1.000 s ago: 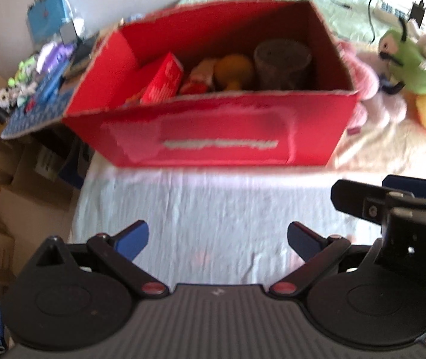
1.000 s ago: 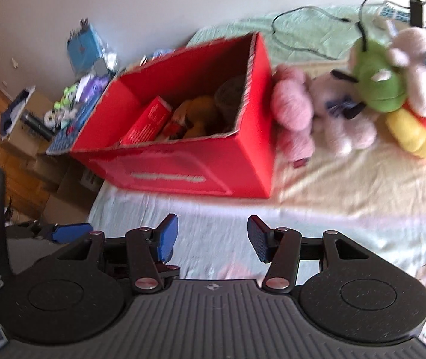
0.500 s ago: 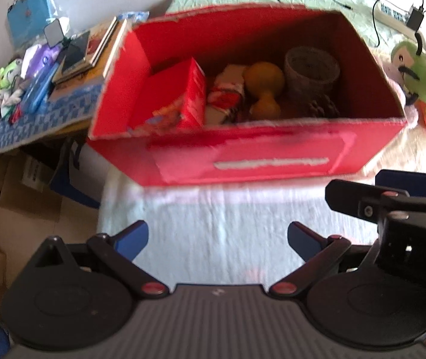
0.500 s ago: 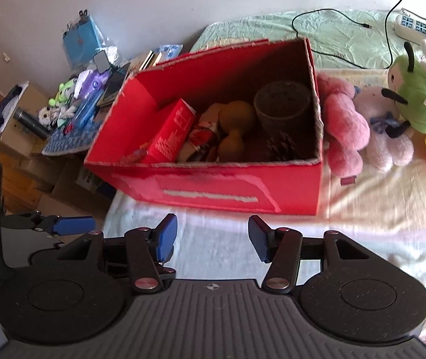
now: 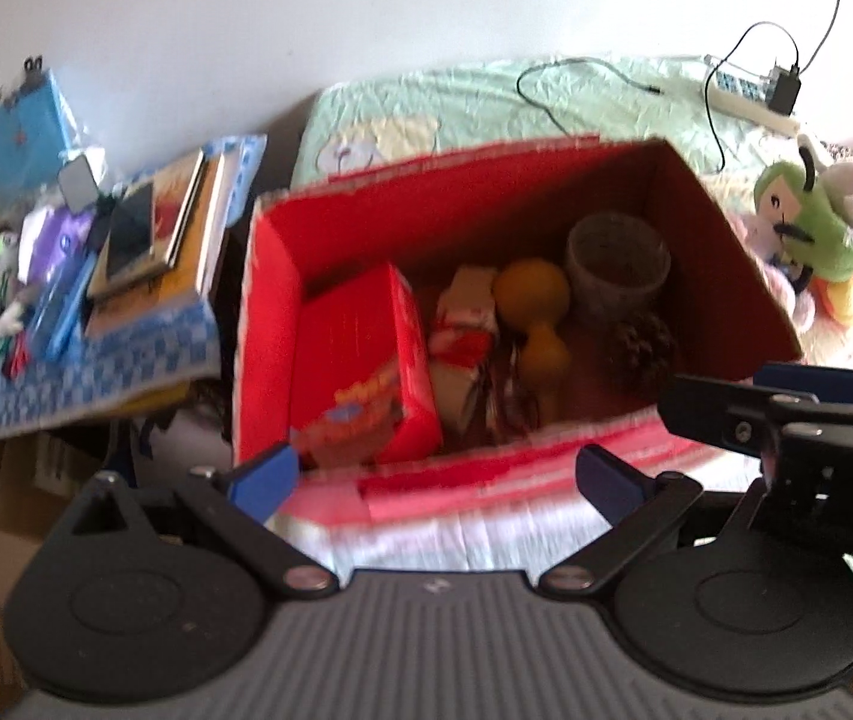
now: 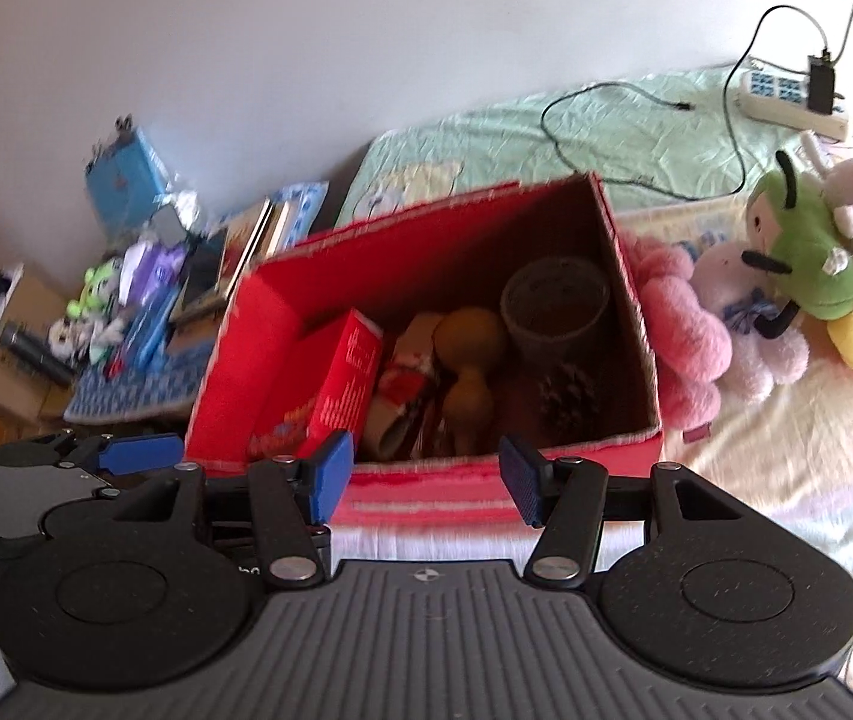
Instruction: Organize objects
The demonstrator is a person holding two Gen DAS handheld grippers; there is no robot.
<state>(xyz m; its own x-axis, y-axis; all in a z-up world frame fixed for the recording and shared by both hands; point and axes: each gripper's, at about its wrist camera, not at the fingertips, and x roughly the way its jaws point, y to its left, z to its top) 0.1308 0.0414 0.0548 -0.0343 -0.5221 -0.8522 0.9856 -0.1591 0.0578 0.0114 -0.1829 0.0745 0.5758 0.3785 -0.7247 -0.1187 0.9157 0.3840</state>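
An open red cardboard box (image 5: 270, 324) (image 6: 630, 324) stands on the bed. Inside lie a red carton (image 5: 366, 360) (image 6: 345, 384), a yellow gourd (image 5: 531, 300) (image 6: 468, 342), a grey pot (image 5: 615, 264) (image 6: 552, 306), a pine cone (image 5: 642, 348) (image 6: 567, 396) and a white-and-red packet (image 5: 462, 324). My left gripper (image 5: 435, 477) hovers open over the box's near wall, nothing between its fingers. My right gripper (image 6: 423, 474) is open too, just to the right of the left one, also empty.
Plush toys (image 6: 804, 276) (image 5: 810, 234) lie right of the box: pink, white, green and yellow. A power strip with cables (image 6: 786, 96) rests on the green quilt behind. A cluttered side table (image 5: 96, 276) with books stands left, cardboard boxes below it.
Both grippers have risen and moved toward the box, so I now look down into it. Nothing was picked up; both stay open.
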